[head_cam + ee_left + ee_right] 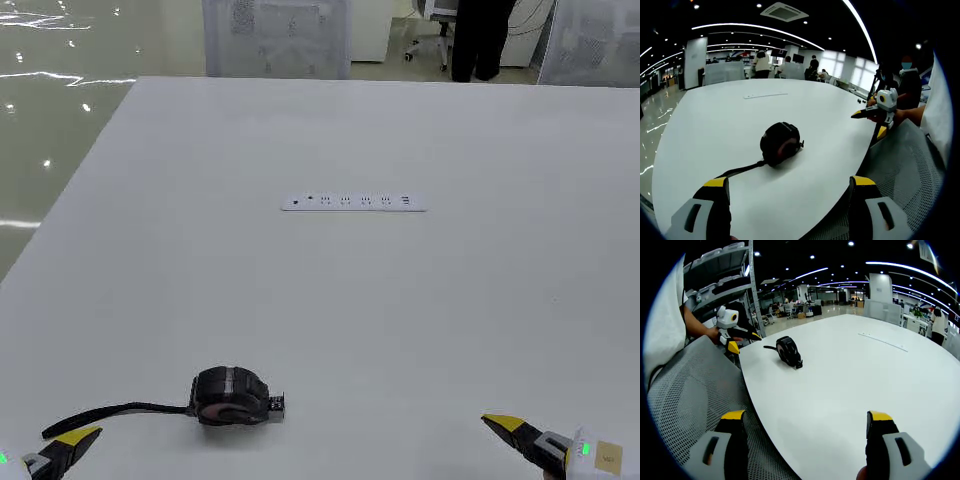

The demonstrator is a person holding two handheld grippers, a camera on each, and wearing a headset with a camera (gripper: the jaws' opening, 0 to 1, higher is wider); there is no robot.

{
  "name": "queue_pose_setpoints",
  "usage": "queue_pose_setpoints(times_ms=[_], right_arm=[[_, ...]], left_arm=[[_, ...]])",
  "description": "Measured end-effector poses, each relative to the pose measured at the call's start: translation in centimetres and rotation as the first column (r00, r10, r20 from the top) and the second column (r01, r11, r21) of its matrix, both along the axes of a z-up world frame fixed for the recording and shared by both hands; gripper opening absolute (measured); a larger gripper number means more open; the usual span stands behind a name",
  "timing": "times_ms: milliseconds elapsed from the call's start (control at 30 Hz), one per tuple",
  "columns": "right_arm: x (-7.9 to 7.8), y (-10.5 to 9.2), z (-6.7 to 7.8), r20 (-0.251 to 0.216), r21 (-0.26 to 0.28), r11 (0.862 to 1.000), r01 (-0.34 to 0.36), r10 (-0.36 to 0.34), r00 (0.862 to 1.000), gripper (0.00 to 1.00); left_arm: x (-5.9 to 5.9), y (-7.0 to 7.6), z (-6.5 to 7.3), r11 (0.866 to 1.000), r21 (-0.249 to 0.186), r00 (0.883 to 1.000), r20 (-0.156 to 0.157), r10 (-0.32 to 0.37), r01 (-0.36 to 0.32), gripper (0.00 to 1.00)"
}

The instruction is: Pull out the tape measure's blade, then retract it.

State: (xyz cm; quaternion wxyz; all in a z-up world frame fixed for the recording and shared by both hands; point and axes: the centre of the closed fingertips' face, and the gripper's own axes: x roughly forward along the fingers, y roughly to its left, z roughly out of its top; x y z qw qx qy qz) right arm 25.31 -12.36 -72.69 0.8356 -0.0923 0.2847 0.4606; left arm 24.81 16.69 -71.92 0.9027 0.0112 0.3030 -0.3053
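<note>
A black tape measure [230, 396] lies on the white table [350, 290] near its front edge, its wrist strap [110, 412] trailing to the left and its blade tip at its right end. In the left gripper view the tape measure [780, 143] sits just ahead of my open left gripper [788, 195]. That gripper's yellow tip [72, 438] shows at the bottom left of the head view, close to the strap's end. My right gripper [802, 427] is open over the table edge, far from the tape measure [789, 351]; its tip [510, 426] shows at the bottom right.
A white power strip [353, 203] lies flat at mid-table. Mesh chairs [277, 38] stand beyond the far edge, and a person [482, 38] stands at the back. A mesh chair seat [685, 390] is below the right gripper.
</note>
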Motion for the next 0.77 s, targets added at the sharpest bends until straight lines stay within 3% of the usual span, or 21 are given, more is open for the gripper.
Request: queue_pose_setpoints(times_ms=[767], right_arm=[[0.01,0.17,0.02,-0.003,0.002,1.0,-0.002,0.002,1.0,0.94]], left_arm=[[0.23,-0.02,0.01,1.0,0.002,1.0,0.001,-0.01,0.01,0.96]])
